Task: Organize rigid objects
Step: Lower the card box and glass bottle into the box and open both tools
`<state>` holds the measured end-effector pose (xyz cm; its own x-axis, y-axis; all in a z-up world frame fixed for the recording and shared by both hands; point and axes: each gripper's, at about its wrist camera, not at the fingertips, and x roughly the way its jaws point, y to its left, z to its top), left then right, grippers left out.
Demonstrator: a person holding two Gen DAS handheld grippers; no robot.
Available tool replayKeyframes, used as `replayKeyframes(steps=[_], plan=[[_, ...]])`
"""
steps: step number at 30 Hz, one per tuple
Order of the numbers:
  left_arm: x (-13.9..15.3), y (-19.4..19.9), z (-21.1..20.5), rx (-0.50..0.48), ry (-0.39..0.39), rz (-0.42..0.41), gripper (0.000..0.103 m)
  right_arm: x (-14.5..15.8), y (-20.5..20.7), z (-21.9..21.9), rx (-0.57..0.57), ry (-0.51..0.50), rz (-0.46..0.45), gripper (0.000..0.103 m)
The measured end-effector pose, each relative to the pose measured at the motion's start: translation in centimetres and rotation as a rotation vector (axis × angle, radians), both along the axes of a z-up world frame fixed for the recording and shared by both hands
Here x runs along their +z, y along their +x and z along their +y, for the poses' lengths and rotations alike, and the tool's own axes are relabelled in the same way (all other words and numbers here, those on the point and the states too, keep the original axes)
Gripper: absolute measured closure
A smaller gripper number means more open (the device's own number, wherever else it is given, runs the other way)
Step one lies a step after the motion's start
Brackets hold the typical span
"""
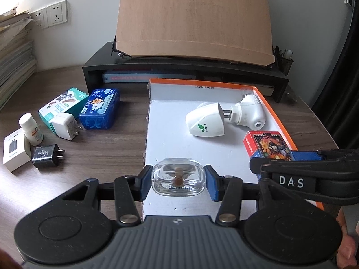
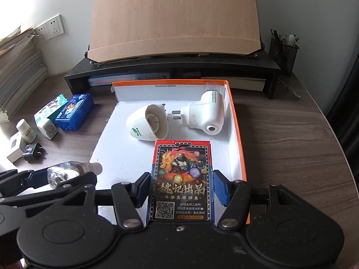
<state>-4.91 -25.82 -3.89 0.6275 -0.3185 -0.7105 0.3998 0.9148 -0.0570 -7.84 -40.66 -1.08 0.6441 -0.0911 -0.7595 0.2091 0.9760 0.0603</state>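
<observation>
Your left gripper (image 1: 178, 182) has its 2 blue-padded jaws closed on a small clear glass bottle (image 1: 178, 180), squat and rounded, with a brown wick stem showing through the glass and faint printed lettering on its lower face. From the right wrist view the bottle (image 2: 64, 173) lies sideways in the jaws with its pale cap pointing toward the shallow white cardboard tray with orange outer walls (image 2: 235, 121), at the tray's near left edge.

Your right gripper (image 2: 180, 190) is clamped on a red-and-blue playing-card box (image 2: 181, 179) printed with a dragon picture, gold Chinese lettering and a QR code; the box sits over the tray's near end, and I cannot tell whether it touches the floor.

Further in the tray lie 2 white plastic plug-in units: an egg-shaped one with a green leaf logo (image 1: 205, 121) near the middle, and an elbow-shaped one (image 1: 248, 111) against the tray's right wall, its 2 prongs pointing at the first.

Left of the tray, on the dark wood-grain desk (image 1: 101, 152), sit a blue tissue pack (image 1: 99, 108), a teal-and-white carton (image 1: 62, 106), a white charger cube (image 1: 65, 126), a white pill bottle (image 1: 30, 129), a black charger (image 1: 47, 155) and a small white box (image 1: 15, 152). Behind the tray stands a black monitor riser (image 1: 184, 70).
</observation>
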Motion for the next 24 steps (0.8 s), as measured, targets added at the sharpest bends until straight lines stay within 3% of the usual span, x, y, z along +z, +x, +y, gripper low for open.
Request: replayKeyframes(steps=[17,24], plan=[[-0.35,-0.04,0.06,0.001,-0.001,0.011,0.053,-0.45,0.44,0.01,0.005,0.004,0.025,0.031],[-0.42,-0.27,0.15,-0.002,-0.006,0.017,0.053,0.15,-0.11,-0.45,-0.017,-0.006,-0.007,0.029]])
